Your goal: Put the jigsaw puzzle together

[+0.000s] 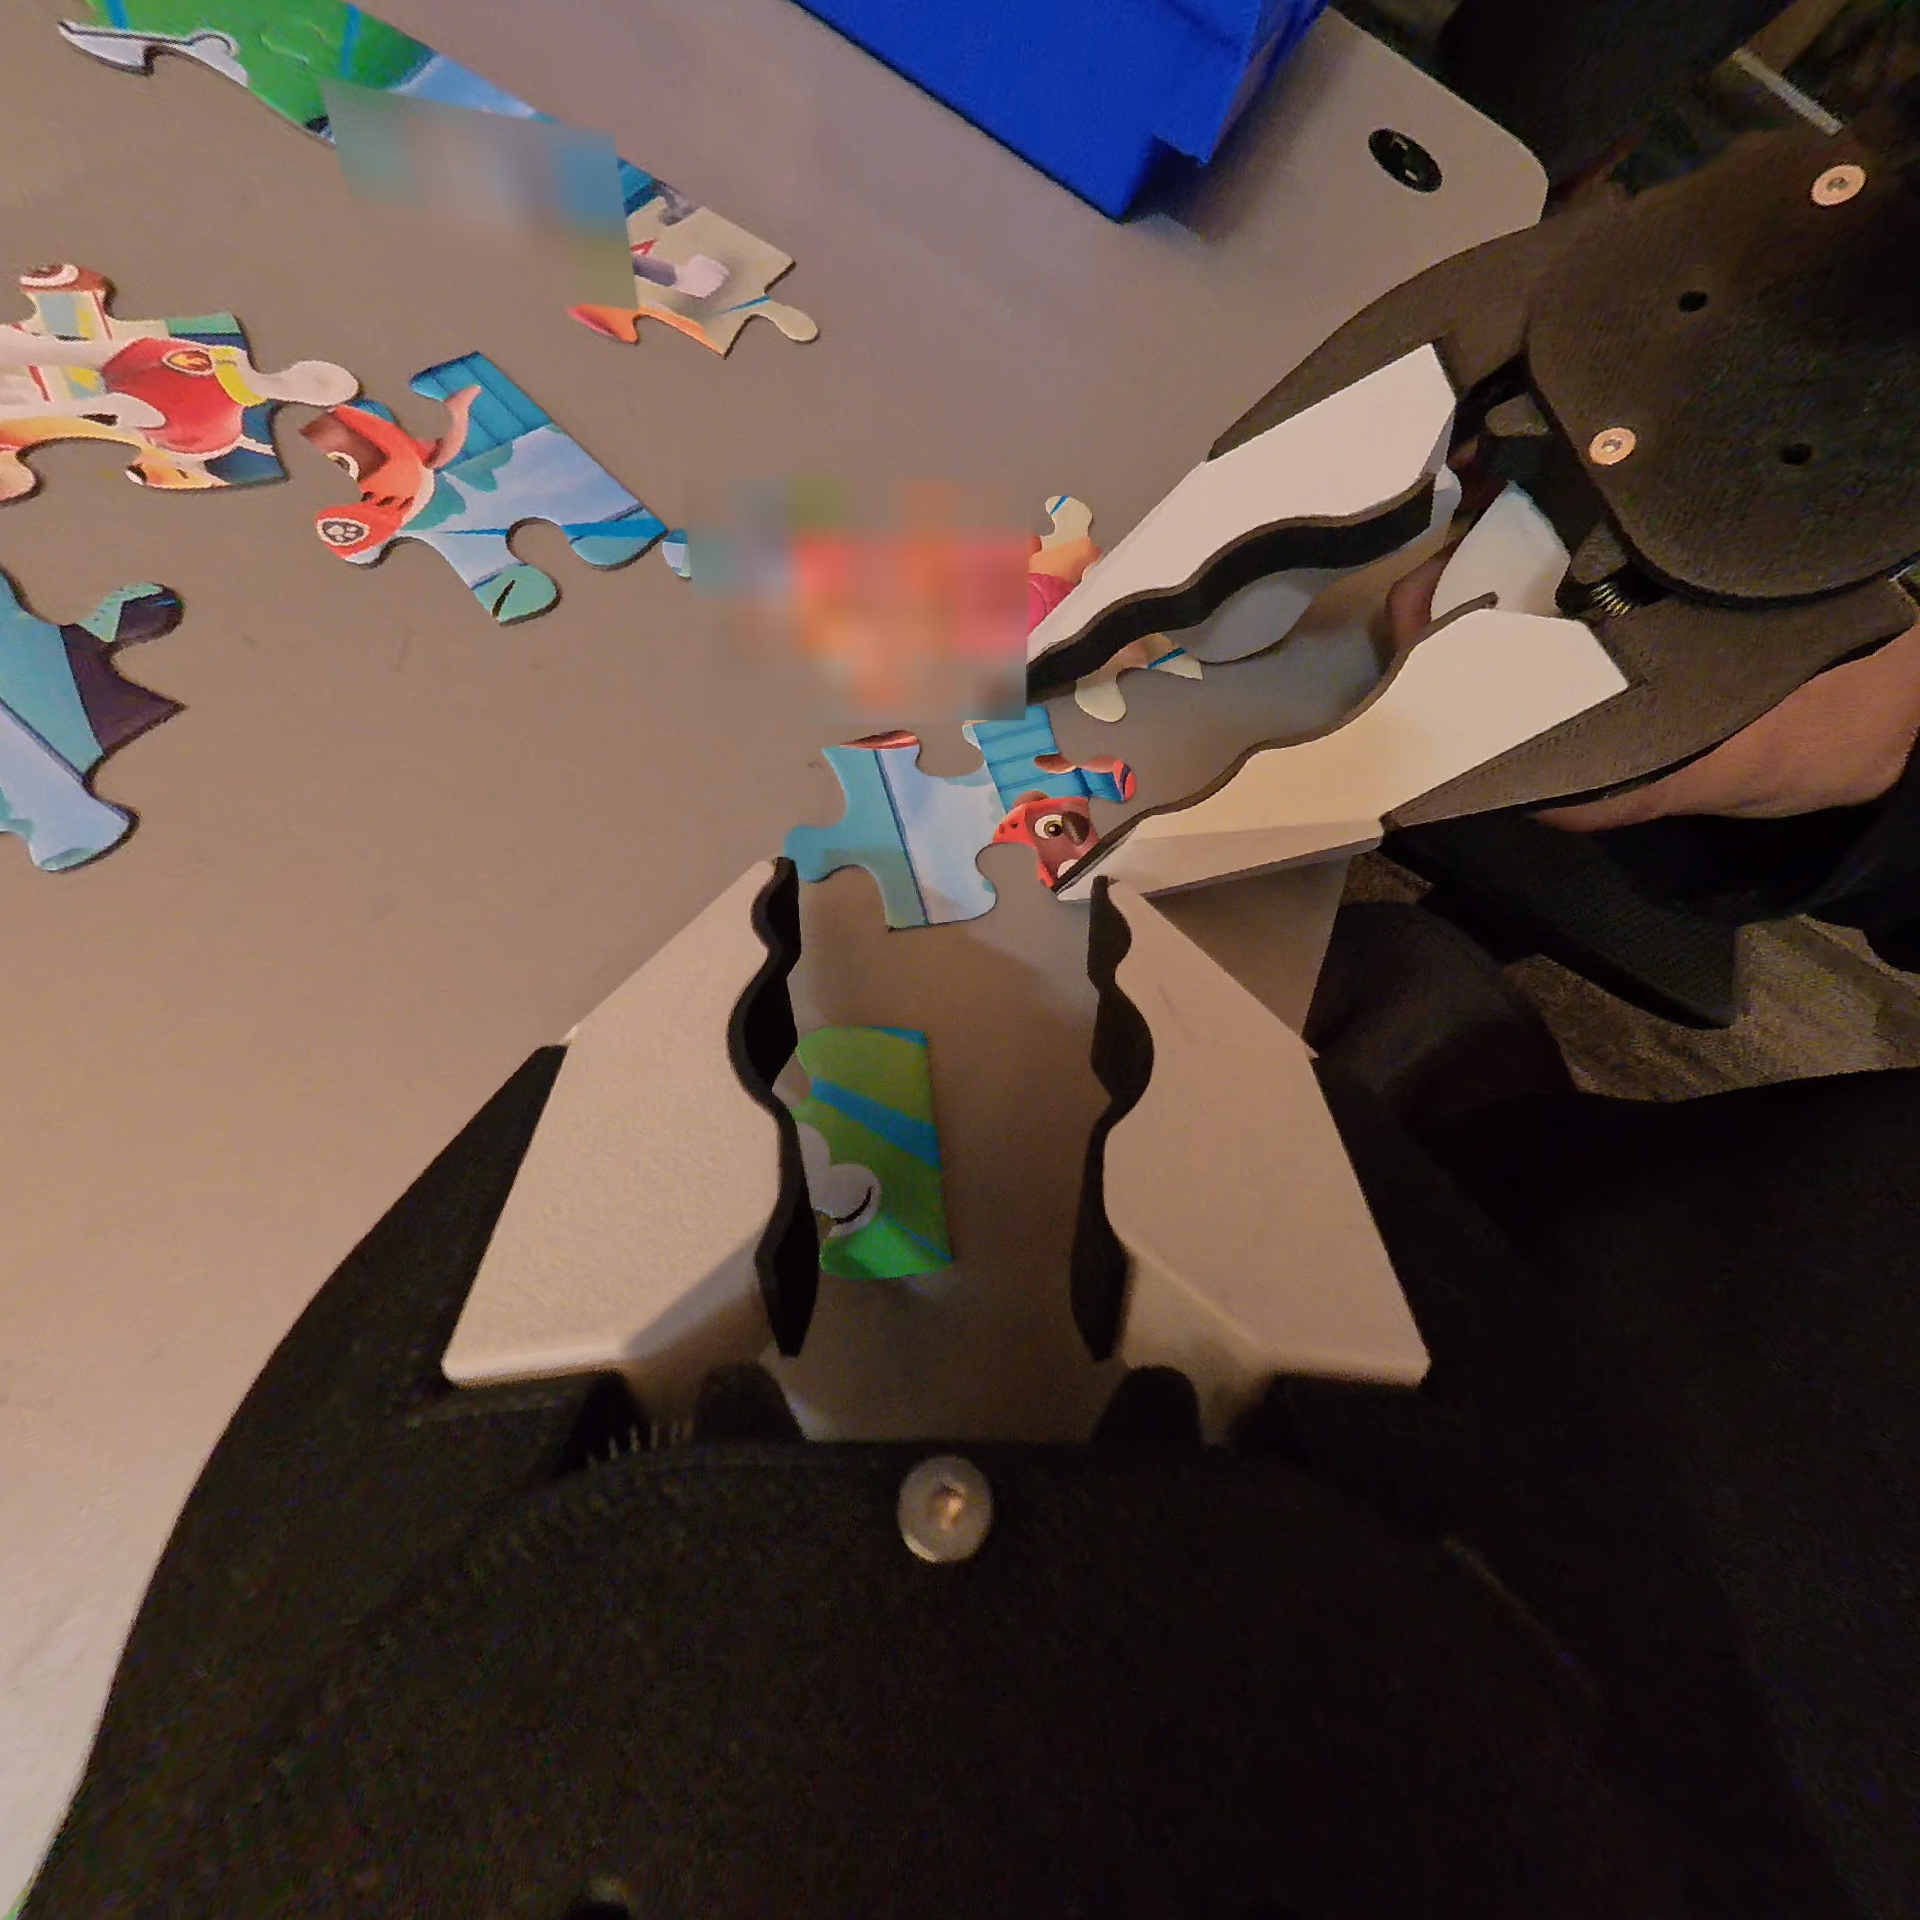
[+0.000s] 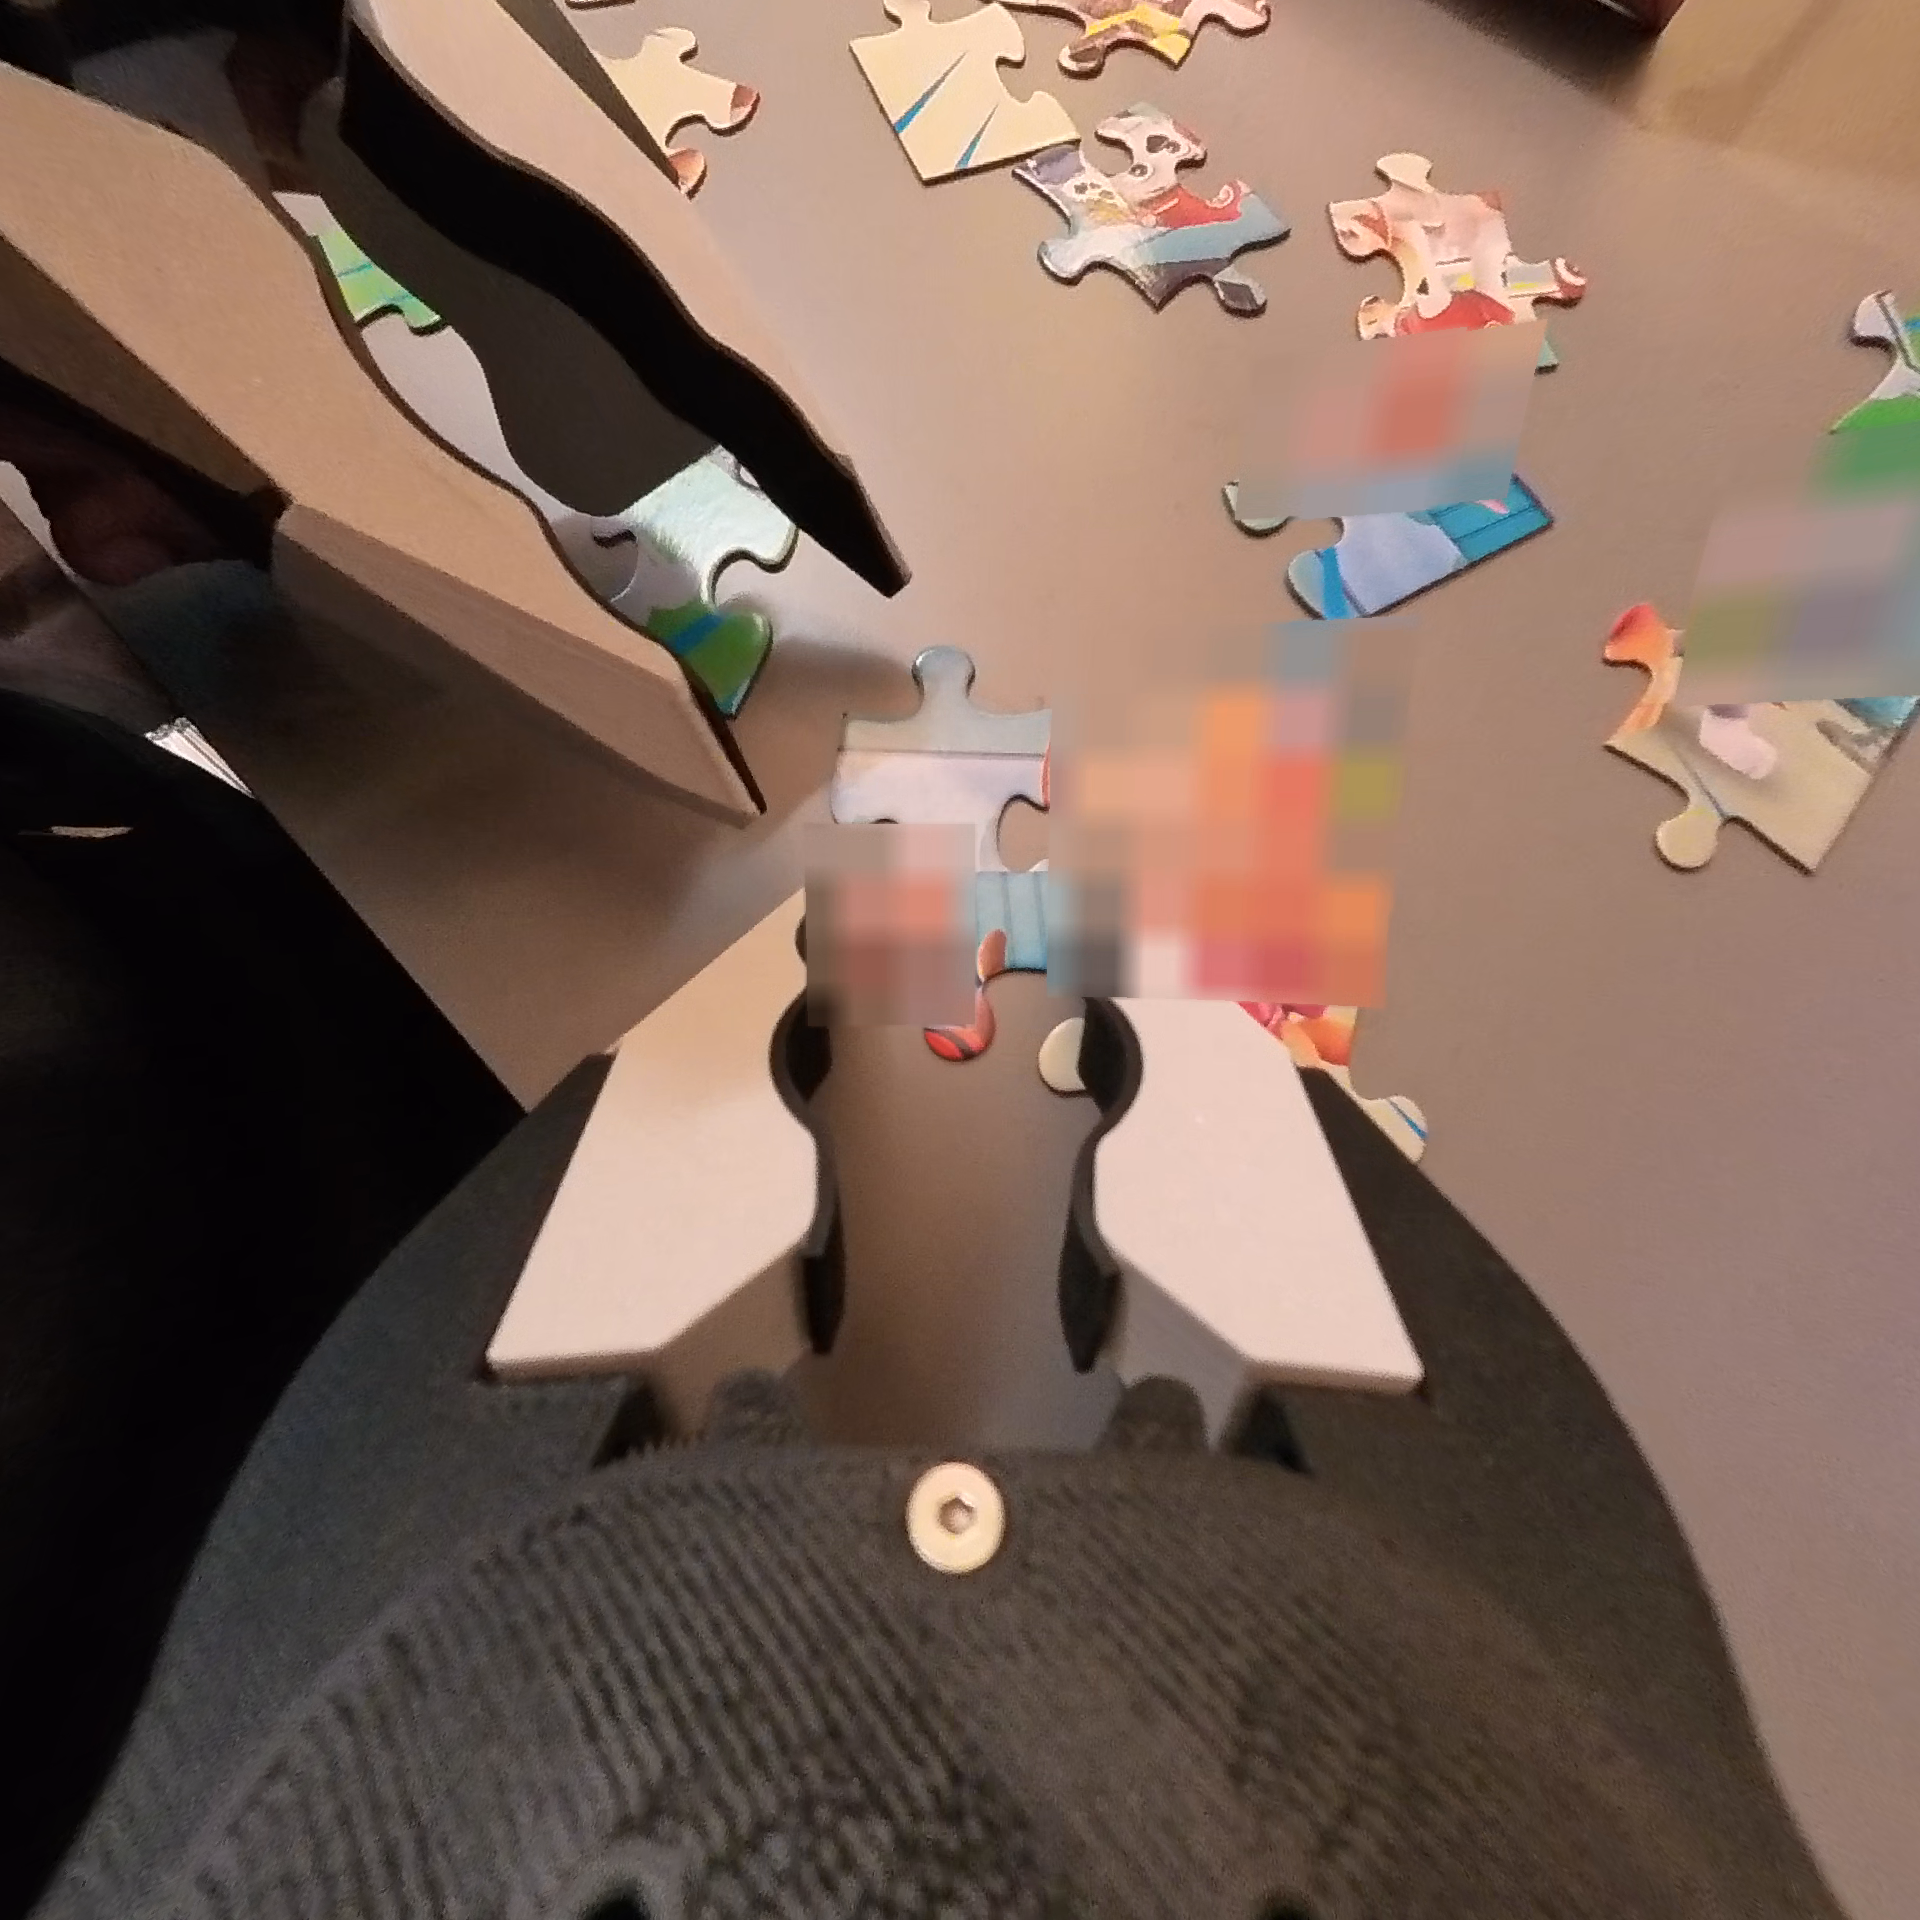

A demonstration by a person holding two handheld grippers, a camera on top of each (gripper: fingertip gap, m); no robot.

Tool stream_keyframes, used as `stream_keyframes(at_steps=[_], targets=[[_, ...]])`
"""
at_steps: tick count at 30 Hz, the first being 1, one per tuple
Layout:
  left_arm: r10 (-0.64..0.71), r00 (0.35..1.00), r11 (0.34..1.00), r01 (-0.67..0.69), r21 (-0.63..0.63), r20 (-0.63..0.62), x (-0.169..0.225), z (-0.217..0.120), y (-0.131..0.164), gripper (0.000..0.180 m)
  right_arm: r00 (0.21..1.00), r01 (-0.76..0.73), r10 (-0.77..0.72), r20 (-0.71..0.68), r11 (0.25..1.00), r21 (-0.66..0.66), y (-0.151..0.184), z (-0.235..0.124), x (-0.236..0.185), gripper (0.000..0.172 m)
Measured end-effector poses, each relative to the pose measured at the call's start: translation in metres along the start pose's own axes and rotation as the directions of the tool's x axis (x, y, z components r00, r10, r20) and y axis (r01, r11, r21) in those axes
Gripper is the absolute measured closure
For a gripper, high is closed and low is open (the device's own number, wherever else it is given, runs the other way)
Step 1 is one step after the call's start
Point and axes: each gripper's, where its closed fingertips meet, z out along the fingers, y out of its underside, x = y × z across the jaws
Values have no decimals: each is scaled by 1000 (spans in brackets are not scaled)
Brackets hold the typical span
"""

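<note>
My left gripper (image 1: 940,883) is open over the grey table (image 1: 520,935). A green and blue puzzle piece (image 1: 878,1143) lies between its jaws, close to the left pad and well apart from the right pad. Just beyond its tips lies a light blue puzzle piece with a red pup (image 1: 914,821). My right gripper (image 1: 1044,779) comes in from the right, open, and its lower fingertip (image 1: 1070,883) rests at that piece's edge. In the right wrist view the same piece (image 2: 935,769) lies in front of my right gripper (image 2: 951,1013), not pressed by the pads. The left gripper (image 2: 821,696) stands over the green piece (image 2: 717,644).
Several loose puzzle pieces are scattered on the table, among them one with a red figure (image 1: 145,395) and a blue one (image 1: 488,488). A blue box (image 1: 1091,83) stands at the far edge. A person's hand (image 1: 1766,758) holds the right gripper. The table edge (image 1: 1330,956) runs along the right. My hands' fingertips stand some 4 cm from each other.
</note>
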Motion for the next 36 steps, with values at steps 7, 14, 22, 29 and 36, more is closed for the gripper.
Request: stream_keyframes(at_steps=[7, 14, 22, 29, 36], targets=[[-2, 1000, 1000, 2, 1, 5, -2, -1, 1, 127, 1000, 23, -23, 6, 1000, 8, -4, 3, -5, 128], [-16, 1000, 1000, 15, 27, 12, -6, -4, -3, 126, 1000, 16, -15, -26, 999, 29, -10, -1, 5, 137], [-5, 1000, 1000, 6, -14, 21, -7, 1, 4, 126, 1000, 5, -5, -31, 1000, 0, -5, -5, 6, 135], [-10, 1000, 1000, 11, -26, 20, -8, 3, 4, 126, 1000, -26, 26, -5, 998, -60, 5, -6, 5, 139], [-11, 1000, 1000, 12, -25, 21, -8, 2, 4, 126, 999, -46, 47, 13, 997, -69, 7, -6, 4, 166]])
